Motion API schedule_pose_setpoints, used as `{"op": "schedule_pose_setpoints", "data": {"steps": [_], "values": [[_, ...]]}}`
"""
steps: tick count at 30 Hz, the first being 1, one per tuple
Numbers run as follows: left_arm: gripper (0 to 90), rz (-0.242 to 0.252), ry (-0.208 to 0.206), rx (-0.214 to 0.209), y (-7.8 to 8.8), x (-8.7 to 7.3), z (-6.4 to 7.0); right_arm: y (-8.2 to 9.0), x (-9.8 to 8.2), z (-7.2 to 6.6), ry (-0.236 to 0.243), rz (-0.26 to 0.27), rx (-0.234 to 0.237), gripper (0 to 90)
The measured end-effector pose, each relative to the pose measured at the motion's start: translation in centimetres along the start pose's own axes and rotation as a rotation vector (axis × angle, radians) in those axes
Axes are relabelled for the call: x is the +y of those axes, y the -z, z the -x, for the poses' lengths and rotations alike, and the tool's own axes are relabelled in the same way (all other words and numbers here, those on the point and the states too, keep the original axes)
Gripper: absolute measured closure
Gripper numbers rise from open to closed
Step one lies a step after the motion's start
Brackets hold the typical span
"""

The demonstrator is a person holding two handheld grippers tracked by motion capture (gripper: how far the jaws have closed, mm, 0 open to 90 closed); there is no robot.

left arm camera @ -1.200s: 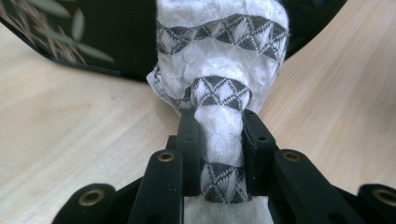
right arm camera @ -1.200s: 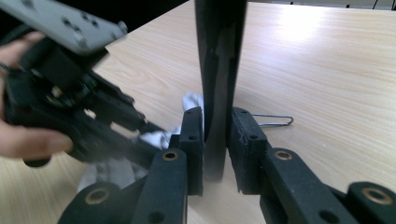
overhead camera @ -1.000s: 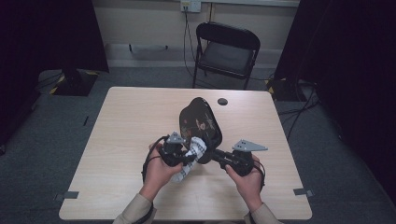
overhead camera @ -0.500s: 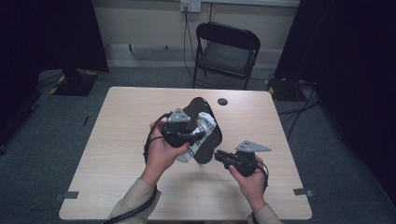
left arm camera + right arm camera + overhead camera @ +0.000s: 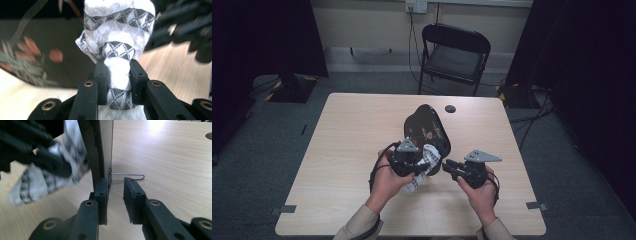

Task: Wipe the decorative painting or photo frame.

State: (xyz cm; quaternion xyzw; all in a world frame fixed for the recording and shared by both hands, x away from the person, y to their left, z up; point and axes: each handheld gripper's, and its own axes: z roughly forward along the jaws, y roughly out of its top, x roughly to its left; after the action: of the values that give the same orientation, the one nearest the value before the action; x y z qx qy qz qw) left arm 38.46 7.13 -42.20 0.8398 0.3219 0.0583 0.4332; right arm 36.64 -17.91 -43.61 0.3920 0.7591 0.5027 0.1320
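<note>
While left gripper (image 5: 117, 82) pinches the patterned cloth (image 5: 117, 30) against the black tray (image 5: 427, 127) standing mid-table, right gripper (image 5: 116, 192), jaws spread, should steady the tray's rim during wiping.

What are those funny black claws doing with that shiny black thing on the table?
A person holds a gripper in each hand. The left gripper is shut on a white and grey patterned cloth, held against a glossy black flower-painted board. The right gripper is open around the board's lower edge, beside a thin wire stand.
</note>
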Motion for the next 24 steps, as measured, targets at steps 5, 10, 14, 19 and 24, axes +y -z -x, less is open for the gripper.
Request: {"op": "schedule_pose_setpoints", "data": {"steps": [5, 10, 14, 19, 24], "values": [[72.3, -0.051, 0.028, -0.004, -1.5, -2.2, -0.4, 0.0, 0.1, 0.1, 0.011, -0.001, -0.01, 66.6], [72.2, -0.095, 0.031, -0.005, -2.6, -3.7, -0.5, -0.2, 0.1, 0.3, 0.012, -0.005, -0.029, 56.8], [72.2, -0.131, 0.022, -0.007, -3.1, -4.6, -0.6, -0.2, 0.1, 0.4, 0.025, -0.013, -0.04, 51.5], [72.4, -0.134, 0.027, -0.017, -2.8, -4.6, -0.6, -0.3, 0.0, 0.7, 0.034, -0.022, -0.057, 46.7], [72.3, -0.049, 0.02, -0.02, -0.4, -2.0, -0.4, -0.5, -0.2, 1.1, 0.032, -0.036, -0.074, 44.4]]}}
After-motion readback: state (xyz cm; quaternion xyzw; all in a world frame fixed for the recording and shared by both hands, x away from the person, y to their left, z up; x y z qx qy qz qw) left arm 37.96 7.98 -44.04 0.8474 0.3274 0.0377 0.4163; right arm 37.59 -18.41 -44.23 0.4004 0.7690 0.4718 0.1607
